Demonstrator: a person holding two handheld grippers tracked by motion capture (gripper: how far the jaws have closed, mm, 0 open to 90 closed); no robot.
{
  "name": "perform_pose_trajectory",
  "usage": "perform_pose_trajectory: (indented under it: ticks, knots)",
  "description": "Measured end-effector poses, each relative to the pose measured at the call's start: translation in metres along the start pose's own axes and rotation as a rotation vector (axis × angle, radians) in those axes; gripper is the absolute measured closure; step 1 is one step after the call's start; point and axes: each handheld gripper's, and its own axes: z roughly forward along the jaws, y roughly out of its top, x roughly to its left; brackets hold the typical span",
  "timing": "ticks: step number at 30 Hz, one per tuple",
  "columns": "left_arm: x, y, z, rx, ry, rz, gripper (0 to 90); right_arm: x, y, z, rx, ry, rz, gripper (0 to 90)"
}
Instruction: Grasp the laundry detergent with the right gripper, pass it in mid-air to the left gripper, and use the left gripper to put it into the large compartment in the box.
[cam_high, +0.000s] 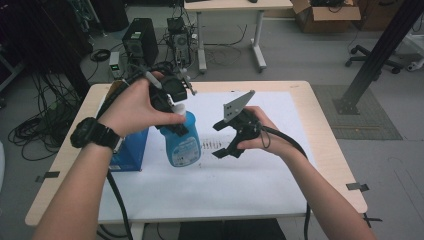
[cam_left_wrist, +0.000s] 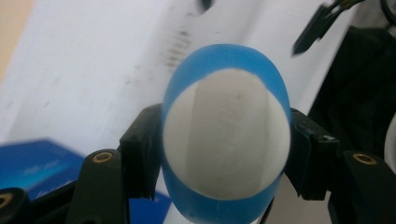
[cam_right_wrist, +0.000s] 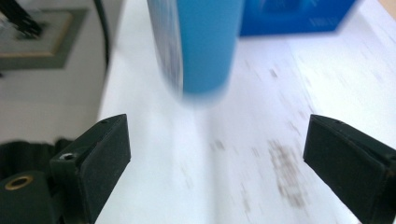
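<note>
1. Left claw (cam_high: 176, 111) pinches the blue bottle (cam_high: 181, 142) at its top, just under the white cap (cam_high: 178, 111); the hand comes down on it from above.
2. Left gripper view: looking straight down on the cap (cam_left_wrist: 226, 135), one black jaw pressed on each side of the bottle (cam_left_wrist: 224, 56).
3. The bottle hangs about upright over the white sheet (cam_high: 240, 185), left of centre. Right gripper view: its base (cam_right_wrist: 205, 51) looks clear of the sheet (cam_right_wrist: 233, 154), blurred.
4. Right claw (cam_high: 224, 139) is spread wide, nothing between the jaws; it sits just right of the bottle, not touching, jaws pointing towards it.
5. Right gripper view: both jaws far apart at the lower corners, with the bottle farther ahead and above them.
6. A grey three-cornered plate (cam_high: 237, 105) sits on top of the right claw.
7. Blue box (cam_high: 131, 150) stands on the surface (cam_high: 325, 130) just left of the bottle, partly behind the left forearm.
8. Dark smudges (cam_high: 209, 145) on the sheet between the bottle and the right claw.
9. Black watch (cam_high: 92, 133) on the left wrist.
</note>
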Motion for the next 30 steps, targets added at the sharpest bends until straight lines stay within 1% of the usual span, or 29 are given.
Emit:
perform_pose_trajectory:
  ticks: [1,3,5,7,8,9,10,12,17,19,22,24,25,27,28,30]
  knots:
    - [0.005,-0.001,-0.006,0.011,0.021,-0.040,38.0,-0.001,-0.004,-0.003,0.011,-0.014,0.006,7.5]
    - [0.012,-0.004,-0.017,0.018,0.053,-0.128,38.0,-0.004,-0.016,-0.013,0.071,-0.049,0.012,6.3]
    - [0.020,-0.006,-0.028,0.018,0.085,-0.199,38.1,-0.006,-0.027,-0.021,0.121,-0.084,0.020,6.3]
    - [0.027,-0.009,-0.039,0.020,0.113,-0.263,38.1,-0.007,-0.037,-0.029,0.166,-0.102,0.023,6.3]
    - [0.031,-0.010,-0.044,0.018,0.127,-0.307,38.0,-0.009,-0.047,-0.037,0.194,-0.120,0.038,6.4]
    - [0.034,-0.011,-0.049,0.011,0.141,-0.349,38.0,-0.009,-0.047,-0.037,0.194,-0.120,0.038,6.4]
    - [0.039,-0.013,-0.055,0.008,0.154,-0.384,38.1,-0.010,-0.052,-0.041,0.210,-0.129,0.043,6.4]
    - [0.046,-0.017,-0.065,-0.006,0.188,-0.473,38.1,-0.012,-0.060,-0.049,0.236,-0.146,0.054,6.6]
    - [0.062,-0.027,-0.085,0.002,0.260,-0.649,38.1,-0.016,-0.078,-0.068,0.267,-0.186,0.084,6.8]
    - [0.069,-0.033,-0.092,0.005,0.280,-0.707,38.1,-0.017,-0.084,-0.074,0.284,-0.198,0.096,6.8]
    - [0.079,-0.045,-0.100,-0.004,0.303,-0.789,38.1,-0.018,-0.093,-0.081,0.308,-0.213,0.105,6.8]
    - [0.084,-0.051,-0.103,0.004,0.313,-0.819,38.1,-0.019,-0.098,-0.086,0.320,-0.221,0.113,6.8]
    - [0.086,-0.055,-0.104,0.002,0.323,-0.843,38.1,-0.020,-0.100,-0.088,0.325,-0.222,0.117,6.8]
    - [0.092,-0.062,-0.104,0.013,0.334,-0.882,38.1,-0.020,-0.105,-0.092,0.334,-0.230,0.127,7.0]
    - [0.094,-0.066,-0.103,0.009,0.343,-0.905,38.1,-0.021,-0.107,-0.093,0.337,-0.232,0.132,7.0]
    - [0.099,-0.074,-0.102,0.012,0.350,-0.941,38.1,-0.021,-0.111,-0.096,0.348,-0.238,0.140,7.2]
